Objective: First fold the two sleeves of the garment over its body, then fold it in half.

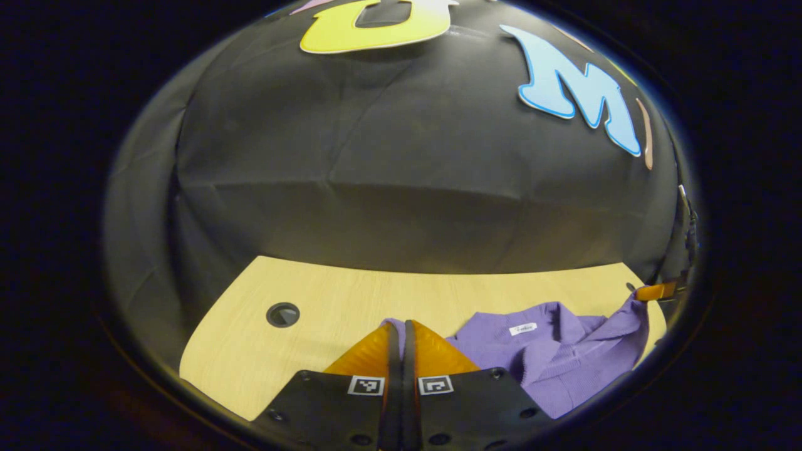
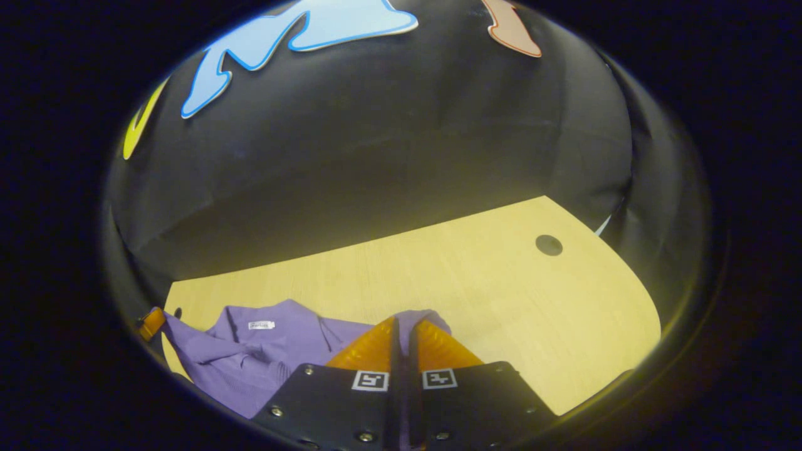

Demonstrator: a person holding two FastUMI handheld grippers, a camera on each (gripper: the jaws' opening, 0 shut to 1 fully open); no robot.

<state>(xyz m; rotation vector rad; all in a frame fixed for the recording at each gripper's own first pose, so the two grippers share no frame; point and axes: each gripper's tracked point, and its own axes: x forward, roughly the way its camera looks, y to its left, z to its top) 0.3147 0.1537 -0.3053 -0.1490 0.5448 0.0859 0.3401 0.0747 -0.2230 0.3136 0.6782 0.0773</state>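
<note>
Garment (image 1: 564, 351) on table (image 1: 351, 294), between the two grippers' fingers.

My left gripper (image 1: 401, 335) has a flat black plate at its base, studded with round screw heads along the edge, and two small square black-and-white coded markers sit side by side where the fingers begin. My right gripper (image 2: 401, 332) is built alike: black plate, shiny screws, paired square markers, wedge-shaped ribbed fingers tapering forward.

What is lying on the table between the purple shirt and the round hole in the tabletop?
Nothing: in the right gripper view only bare table separates the purple shirt from the round hole. The left gripper view shows likewise.
</note>
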